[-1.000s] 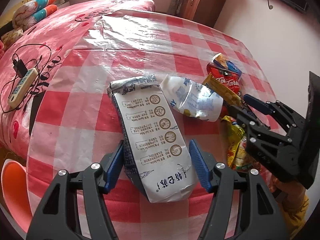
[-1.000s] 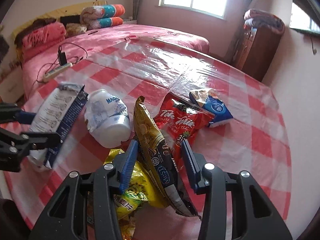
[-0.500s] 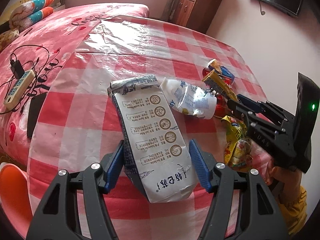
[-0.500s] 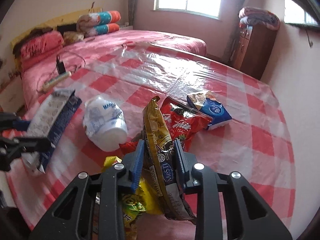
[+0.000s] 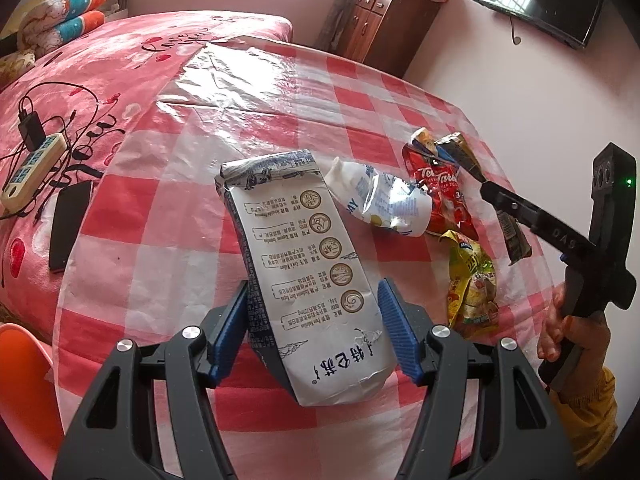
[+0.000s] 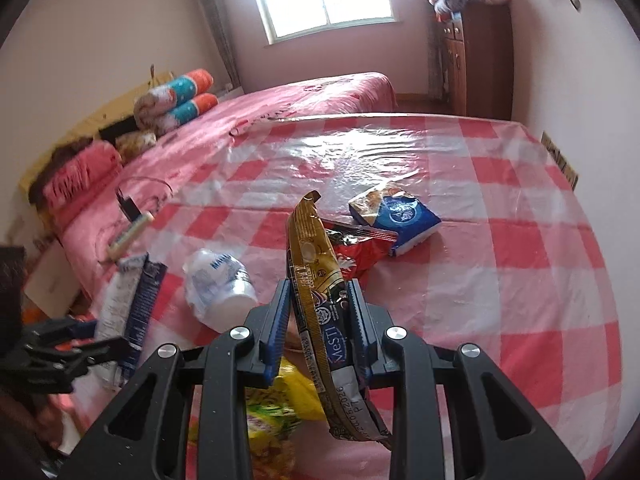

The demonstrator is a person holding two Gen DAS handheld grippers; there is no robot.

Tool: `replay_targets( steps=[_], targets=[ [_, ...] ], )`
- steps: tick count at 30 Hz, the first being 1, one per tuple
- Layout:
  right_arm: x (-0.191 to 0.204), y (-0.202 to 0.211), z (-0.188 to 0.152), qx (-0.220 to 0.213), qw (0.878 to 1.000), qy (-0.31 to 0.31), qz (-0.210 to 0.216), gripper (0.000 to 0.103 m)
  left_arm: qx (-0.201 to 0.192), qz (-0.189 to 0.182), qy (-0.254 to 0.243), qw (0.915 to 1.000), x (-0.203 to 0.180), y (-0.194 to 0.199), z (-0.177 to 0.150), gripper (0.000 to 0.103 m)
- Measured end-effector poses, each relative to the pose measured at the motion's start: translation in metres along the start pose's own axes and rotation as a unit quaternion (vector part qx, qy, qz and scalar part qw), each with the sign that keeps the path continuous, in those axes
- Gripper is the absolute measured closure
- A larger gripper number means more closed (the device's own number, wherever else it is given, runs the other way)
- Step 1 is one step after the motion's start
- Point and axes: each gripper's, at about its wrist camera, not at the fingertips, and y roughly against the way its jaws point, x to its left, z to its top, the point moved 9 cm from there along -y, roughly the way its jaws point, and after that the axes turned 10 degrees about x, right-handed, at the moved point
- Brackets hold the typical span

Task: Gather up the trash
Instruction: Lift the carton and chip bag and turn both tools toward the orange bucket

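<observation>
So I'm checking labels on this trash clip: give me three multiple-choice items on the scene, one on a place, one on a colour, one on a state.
1. Where is the blue packet?
A. on the checked table
B. on the bed
C. in a gripper

2. What colour is the wrapper in the right gripper?
A. green
B. gold and black
C. white

3. The left gripper is:
A. empty
B. closed on the carton
C. holding a bottle

A: it lies on the cloth. B: gold top, black lower part. B: both pads meet the carton's sides.

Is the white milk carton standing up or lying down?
Lying down: the milk carton rests flat on the checked tablecloth, between the left gripper's fingers.
</observation>
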Motion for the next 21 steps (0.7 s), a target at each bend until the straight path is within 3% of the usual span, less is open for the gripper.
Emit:
replay_targets(
  steps=[10,21],
  targets=[
    [0.029,0.020,0.006,-0.007,0.997,-0.029,0.065,0.073,-0.034,-0.021,0.015,0.9991,0.020,0.026,-0.003,0.038],
    [0.122,0.000,-0.013,0.056,0.983,-0.011,0.173,0.073,-0.056,-0.015,0.052,0.9970,0.069,0.053,-0.021,0.038]
  ],
)
